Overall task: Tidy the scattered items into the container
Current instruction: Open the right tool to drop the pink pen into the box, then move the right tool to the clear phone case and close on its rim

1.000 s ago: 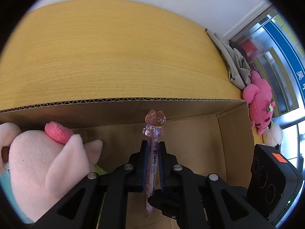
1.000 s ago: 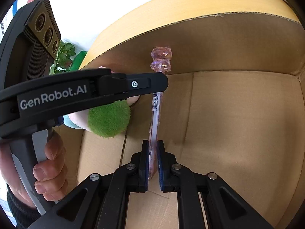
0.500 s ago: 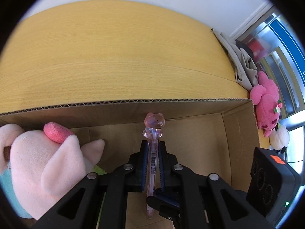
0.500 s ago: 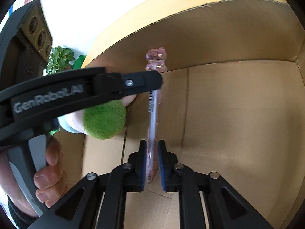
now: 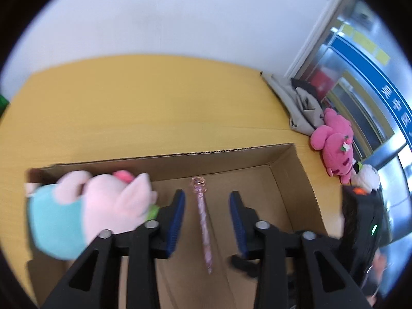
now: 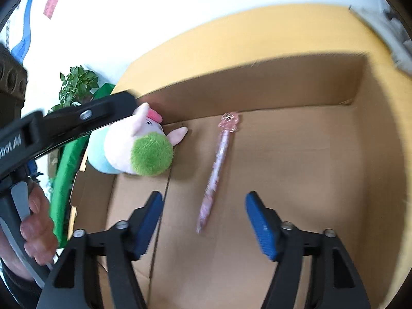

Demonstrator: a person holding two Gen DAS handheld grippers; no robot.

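**Pen lying in the box, both claws standing open above it**

The translucent pink pen with a bear-shaped cap is lying flat on the floor of the brown corrugated cardboard box, roughly midway along the box's far wall, with its cap end pointing at that wall and its tip pointing back toward the claws. Its long axis is running almost straight away from both cameras, leaning slightly.

The right claw is hanging over the pen's tip end with its blue-padded fingers spread wide and nothing between them. The left claw is likewise gaping open and gripping nothing, the pen showing in the gap between its pads. Neither claw appears to be touching the pen.

A pale pink plush pig with a teal body and a green pompom is sitting in the box's far left corner, just beside the left claw.

On the yellow wooden worktop, a magenta plush toy and a small white plush are lying at the right edge, outside the box. Judging by that, these are probably what is left to tidy, and the right claw is the nearer one to them.
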